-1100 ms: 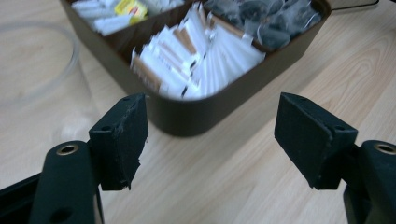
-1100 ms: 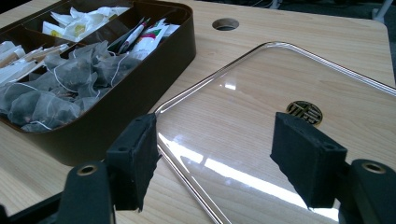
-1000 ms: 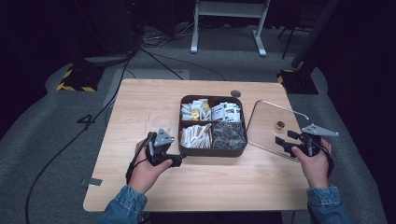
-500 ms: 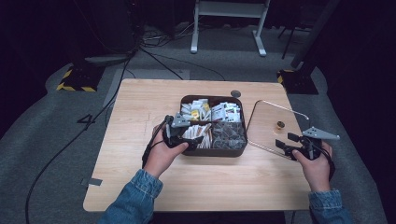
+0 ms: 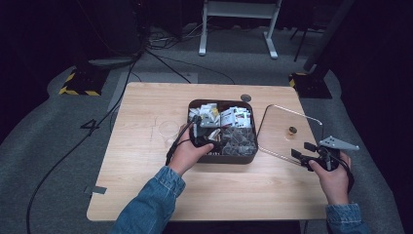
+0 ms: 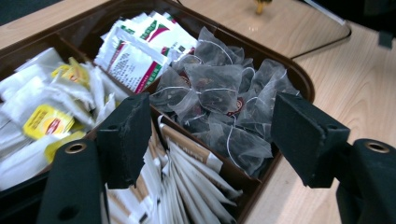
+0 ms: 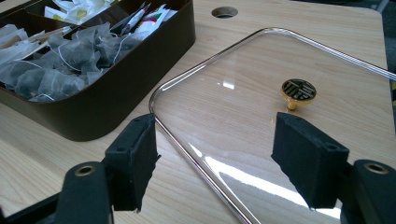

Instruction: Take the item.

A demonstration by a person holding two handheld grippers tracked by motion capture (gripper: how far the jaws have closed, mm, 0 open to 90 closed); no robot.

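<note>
A dark brown compartment box [image 5: 229,157] of tea bags stands mid-table. My left gripper [image 5: 209,131] hovers over its near-left part, open, nothing between the jaws. In the left gripper view the left gripper [image 6: 212,126] frames dark mesh tea bags [image 6: 219,93] and long paper sachets [image 6: 187,177]; yellow-label bags [image 6: 46,116] and red-green sachets [image 6: 140,46] lie beyond. The glass lid [image 5: 277,131] with a gold knob [image 5: 292,130] lies flat to the right of the box. My right gripper [image 5: 302,151] stands open at its near edge, over the lid's rim [image 7: 187,149].
A clear glass cup [image 5: 168,130] stands left of the box. A round cable hole [image 5: 246,98] sits near the table's far edge. Bare wood runs along the front and left of the table [image 5: 146,195]. Cables and stands lie on the floor behind.
My left hand has moved right and forward from the table in front of the box to above its near-left compartments. The right hand has stayed by the lid.
</note>
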